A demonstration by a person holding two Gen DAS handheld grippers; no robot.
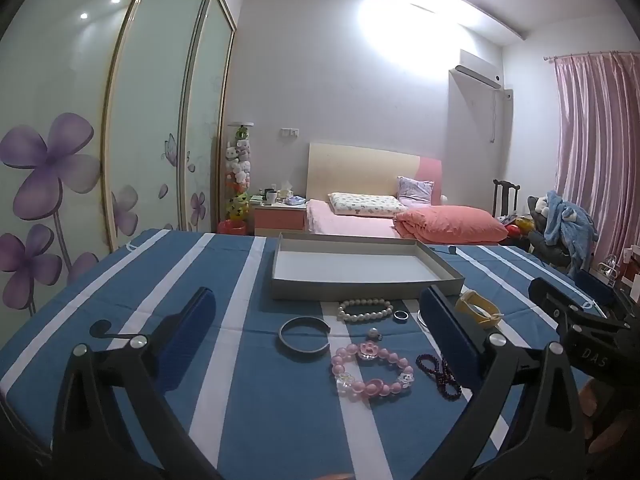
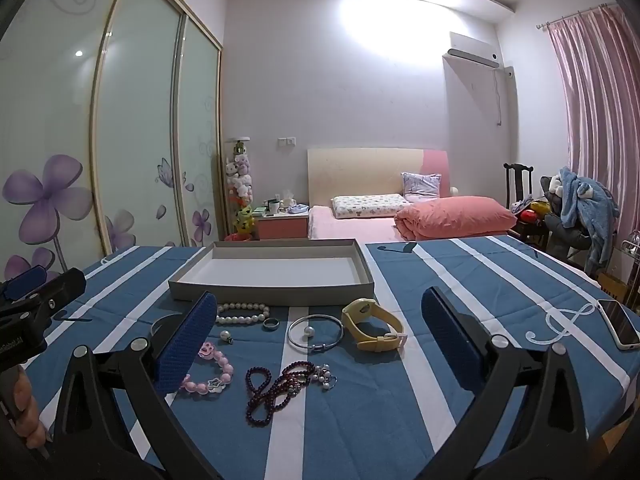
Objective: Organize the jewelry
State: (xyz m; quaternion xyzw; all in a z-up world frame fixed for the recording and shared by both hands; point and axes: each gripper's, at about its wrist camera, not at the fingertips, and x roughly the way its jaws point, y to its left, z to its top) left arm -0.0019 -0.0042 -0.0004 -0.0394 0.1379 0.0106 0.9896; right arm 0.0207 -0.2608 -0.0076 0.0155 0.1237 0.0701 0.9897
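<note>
Fingers on both tools stood spread wide with nothing between them: the left gripper (image 1: 316, 328) hung low over the near half of the striped cloth (image 1: 248, 400), and the right gripper (image 2: 320, 332) did the same just to its right. I judged the job had not begun, since the grey tray (image 2: 272, 288) at the far middle of the table lay bare inside.

All the jewelry sat between me and that tray. Closest to its near wall was the pearl bracelet (image 2: 243, 313), with a small dark ring (image 2: 271, 324) just right of it, then the silver bangle (image 2: 315, 333) and the yellow watch (image 2: 374, 325). Nearer to me lay the pink bead bracelet (image 1: 371, 372), the dark red bead strand (image 2: 276, 386) and, to the left, the grey open cuff (image 1: 305, 337).

For a first pick I would have taken the cuff with the left tool or the watch with the right, each standing apart from its neighbours. I thought it wise to come down with one finger inside the loop and one outside, close gently, and lift clear before carrying it over the tray's near wall, which stood tall enough to catch a low piece.

Room was good to the left, and also to the right as far as the phone (image 2: 620, 324) near the table's right edge, which I meant to avoid.
</note>
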